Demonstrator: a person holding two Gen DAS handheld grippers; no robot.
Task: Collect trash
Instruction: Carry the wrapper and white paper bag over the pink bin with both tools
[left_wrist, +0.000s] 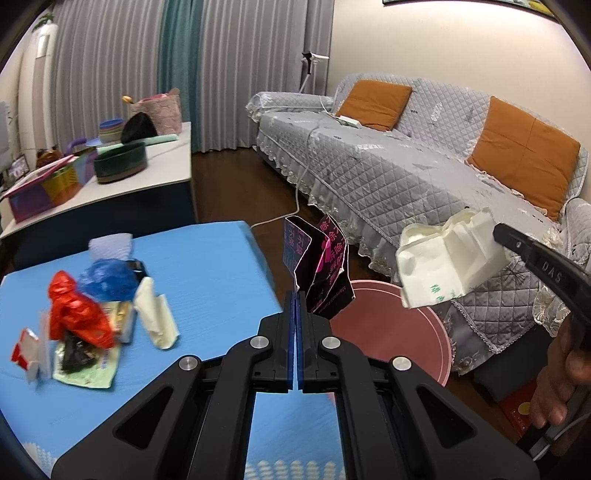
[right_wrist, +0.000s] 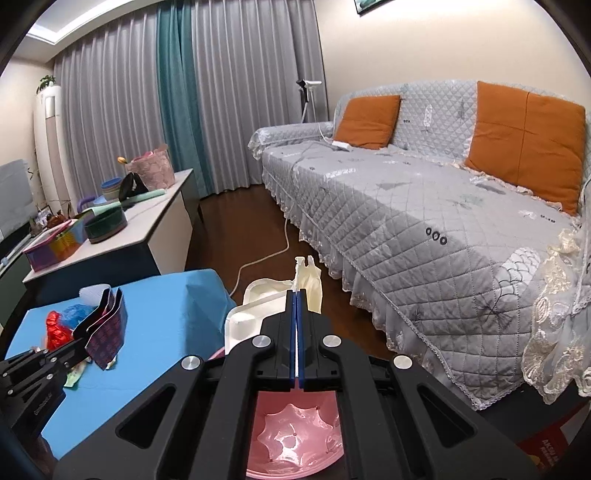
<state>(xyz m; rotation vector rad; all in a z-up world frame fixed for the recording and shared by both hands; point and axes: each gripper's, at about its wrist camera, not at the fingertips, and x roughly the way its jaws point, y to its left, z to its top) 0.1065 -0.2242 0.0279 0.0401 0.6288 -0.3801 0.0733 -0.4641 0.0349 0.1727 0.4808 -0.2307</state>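
Left gripper (left_wrist: 295, 295): fingers pressed together, pinching the lower edge of a dark purple carton (left_wrist: 317, 266) with pink lettering.
Purple carton: flattened and torn; it stands up from the fingertips, just past the right edge of the table (left_wrist: 207, 266) and above the near rim of the pink bin (left_wrist: 399, 332).
Right gripper (right_wrist: 297, 295): fingers closed tight on a thin flap of a white carton (right_wrist: 258, 310).
White carton: crumpled, with green print; most of its body hangs to the left of the fingertips and slightly beyond them. In the left wrist view it (left_wrist: 443, 258) sits at the tip of the right gripper, above the far side of the bin.
Pink bin: on the floor between the table's right edge and the sofa (right_wrist: 424, 229). In the right wrist view its lined inside (right_wrist: 295, 435) shows directly below the closed fingers.
Remaining trash: a pile near the table's left edge, blurred, with a red bag (left_wrist: 74, 310), a blue bag (left_wrist: 107, 277), a white wrapper (left_wrist: 155, 314) and flat papers beneath.
Person: a hand (left_wrist: 561, 387) on the right gripper's handle.
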